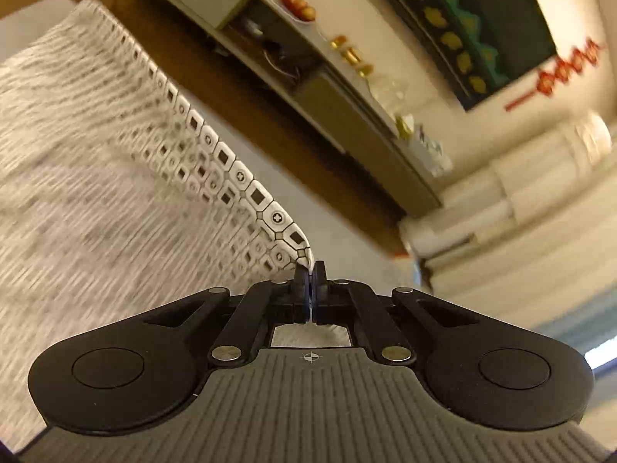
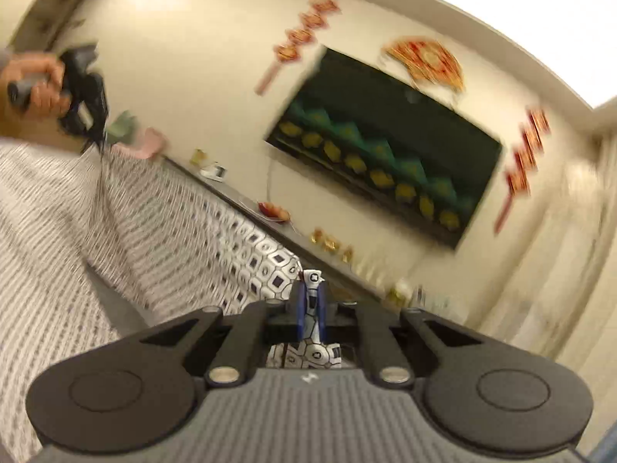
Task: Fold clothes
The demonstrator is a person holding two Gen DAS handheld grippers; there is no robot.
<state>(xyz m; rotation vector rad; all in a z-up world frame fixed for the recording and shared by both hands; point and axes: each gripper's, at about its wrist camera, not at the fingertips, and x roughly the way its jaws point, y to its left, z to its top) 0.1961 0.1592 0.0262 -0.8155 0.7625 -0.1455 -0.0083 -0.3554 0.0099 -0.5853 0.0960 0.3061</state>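
Patterned garment (image 1: 115, 162) lifted clear of the grey table (image 1: 34, 19), one hem corner pinched in the clenched left gripper (image 1: 309, 270), another fold clamped by the right gripper (image 2: 311, 289), top edge taut, open air beyond.

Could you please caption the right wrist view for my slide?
Right gripper pinches the patterned garment's corner, while the left gripper lifts another.

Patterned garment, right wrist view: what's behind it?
Behind the lifted patterned garment runs a long low cabinet along the wall, with a plate of fruit and gold ornaments on top. The cloth hides the cabinet's front and the floor below it.
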